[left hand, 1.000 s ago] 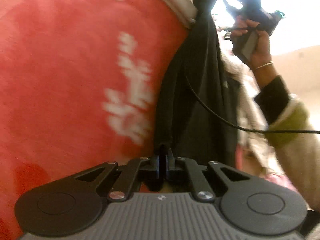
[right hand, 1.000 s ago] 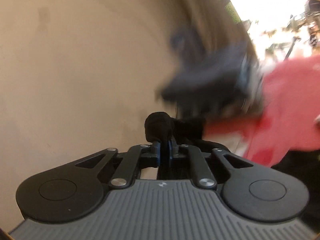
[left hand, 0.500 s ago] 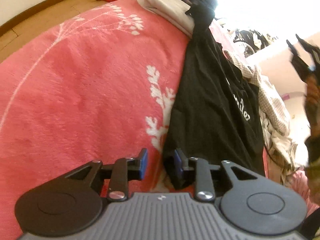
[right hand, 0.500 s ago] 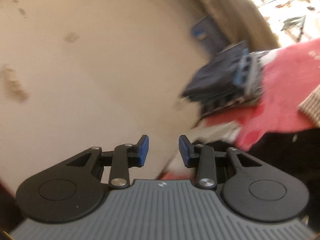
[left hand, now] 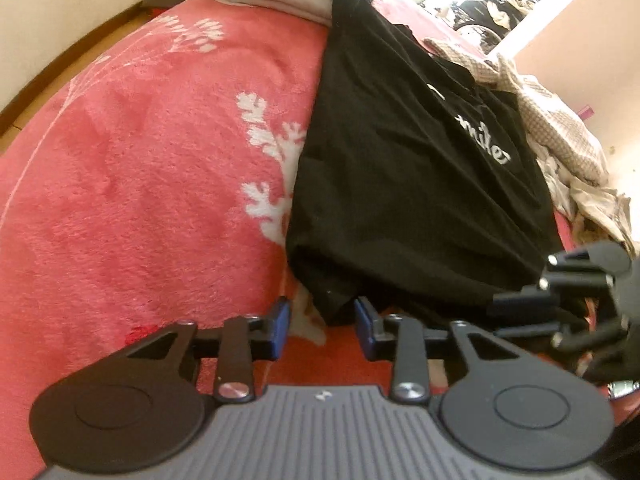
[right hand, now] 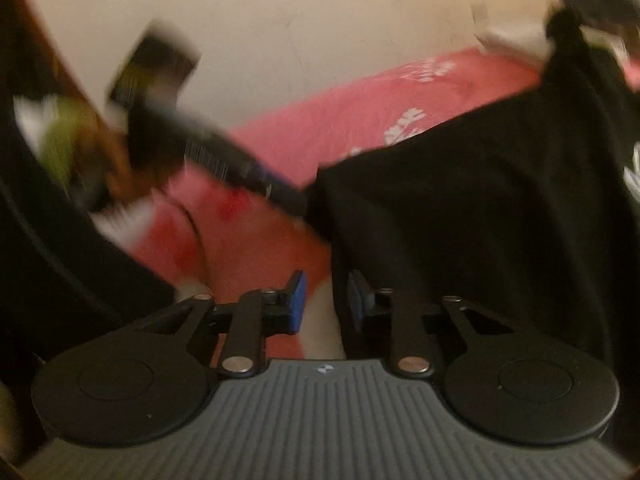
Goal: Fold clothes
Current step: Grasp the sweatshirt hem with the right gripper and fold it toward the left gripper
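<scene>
The black T-shirt lies on the red blanket, its long axis running from the frame's bottom centre toward the top centre. Both the left hand-held gripper and right hand-held gripper gape wide, holding nothing, at its near corner.

Black T-shirt, white script lettering on front, lies lengthwise on pink bed blanket. Loosely folded, wrinkled; near corner bunched; far end twisted to a point.
</scene>
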Demonstrator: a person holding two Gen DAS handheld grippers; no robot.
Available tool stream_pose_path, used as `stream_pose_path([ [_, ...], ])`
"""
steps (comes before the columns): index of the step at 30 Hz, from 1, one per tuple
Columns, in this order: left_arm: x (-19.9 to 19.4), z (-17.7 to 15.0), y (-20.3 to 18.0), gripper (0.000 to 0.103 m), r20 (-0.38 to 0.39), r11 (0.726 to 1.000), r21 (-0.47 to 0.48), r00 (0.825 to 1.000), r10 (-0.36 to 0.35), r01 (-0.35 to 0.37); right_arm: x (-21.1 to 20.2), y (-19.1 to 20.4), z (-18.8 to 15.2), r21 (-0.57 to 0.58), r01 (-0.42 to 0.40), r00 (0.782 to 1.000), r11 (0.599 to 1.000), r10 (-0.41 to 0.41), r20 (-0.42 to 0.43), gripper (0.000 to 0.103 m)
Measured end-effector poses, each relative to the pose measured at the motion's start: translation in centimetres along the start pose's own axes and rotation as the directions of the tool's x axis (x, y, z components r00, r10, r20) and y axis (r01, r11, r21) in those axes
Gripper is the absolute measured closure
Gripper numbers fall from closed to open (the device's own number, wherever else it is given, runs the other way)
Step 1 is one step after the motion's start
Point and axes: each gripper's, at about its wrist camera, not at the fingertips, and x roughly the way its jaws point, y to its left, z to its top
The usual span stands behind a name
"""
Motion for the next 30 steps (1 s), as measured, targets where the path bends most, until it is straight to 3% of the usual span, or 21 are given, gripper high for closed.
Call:
stream_pose_path([
  [1,0.1,0.0,-0.1,0.101,0.003,1.0,-0.009,1.0,0.009,-0.009,0.3,0.7,-0.3,-0.04,0.033,0.999,0.999,-0.033,0.003,0.086],
  [6,-1.2,0.7,-0.1,0.101,-0.022,1.0,0.004,1.0,0.013,-0.013,1.2,-0.7,-0.4,0.0,0.129,0.991,0.992,-0.129,0.027,0.097],
  [9,-2.1,1.2,0.5,0.101,-0.066,0.999,0.028,0.997,0.029,-0.027,0.7,-2.3,-0.2,0.04,0.156,0.985,0.987,-0.158,0.068,0.097],
  [14,-3.7,2.2,1.5,0.101,-0.137,0.997,0.068,0.989,0.056,-0.047,1.1,-3.3,-0.5,0.007,0.21,0.973,0.978,-0.21,0.09,0.097],
  [20,-1.3,1.8,2.6,0.101,-0.218,0.992,0.095,0.971,0.1,-0.08,1.7,-2.5,-0.8,-0.03,0.154,0.986,0.988,-0.152,0.074,0.097],
  [24,-0.6,0.9,2.0,0.094,-0.247,0.969,0.215,0.953,0.177,-0.124,2.1,-1.2,-0.8,-0.056,0.085,0.994,0.995,-0.081,0.073,0.095],
  [27,-1.5,0.1,1.1,0.091,-0.218,0.941,0.296,0.947,0.234,-0.165,2.5,-0.3,-0.9,-0.084,0.058,0.996,0.995,-0.052,0.075,0.095],
  [30,-2.8,-0.2,-0.3,0.088,-0.145,0.915,0.358,0.957,0.251,-0.186,3.2,0.3,-0.7,-0.094,0.032,0.997,0.995,-0.025,0.078,0.095],
])
